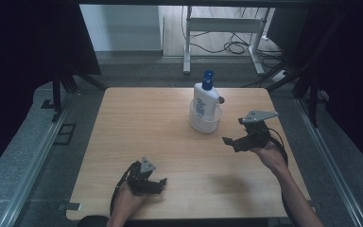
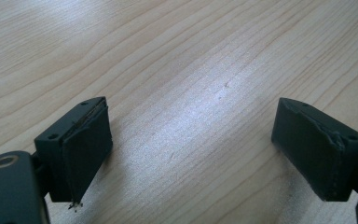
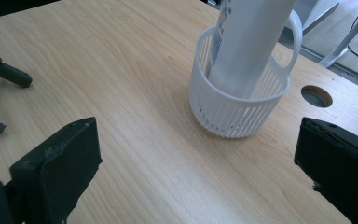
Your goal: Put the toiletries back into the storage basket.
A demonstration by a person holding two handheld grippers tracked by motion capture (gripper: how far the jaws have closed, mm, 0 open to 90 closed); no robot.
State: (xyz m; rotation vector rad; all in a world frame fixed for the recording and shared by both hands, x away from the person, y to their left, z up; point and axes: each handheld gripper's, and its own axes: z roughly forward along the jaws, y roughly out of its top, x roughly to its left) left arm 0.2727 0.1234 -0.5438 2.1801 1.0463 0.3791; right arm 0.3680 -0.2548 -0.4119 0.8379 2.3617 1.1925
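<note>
Toward the far right-centre of the table (image 1: 123,142) stands a white bottle (image 1: 204,100) w/ a blue pump top, upright inside a small white slotted basket (image 1: 205,124); basket sits on the wood, near a round hole (image 3: 316,95) in the tabletop just beyond it. R gripper (image 1: 234,135) hovers to the right of the basket and a bit nearer the person, near it but apart, jaws spread wide w/ nothing between them; held in the right hand (image 1: 272,156), grey three-cornered plate on top. From the right gripper view the basket (image 3: 233,109) and bottle (image 3: 249,42) lie ahead between the two black jaws, slightly right of centre, not touching either; basket has a loop handle on its far side; bottle leans against the basket rim there. L gripper (image 1: 157,185) rests low at the near edge of the table, well apart from the bottle, held by the left hand (image 1: 130,198); its jaws also stand wide apart, empty; left gripper view has bare wood grain (image 2: 191,93) between them.
</note>
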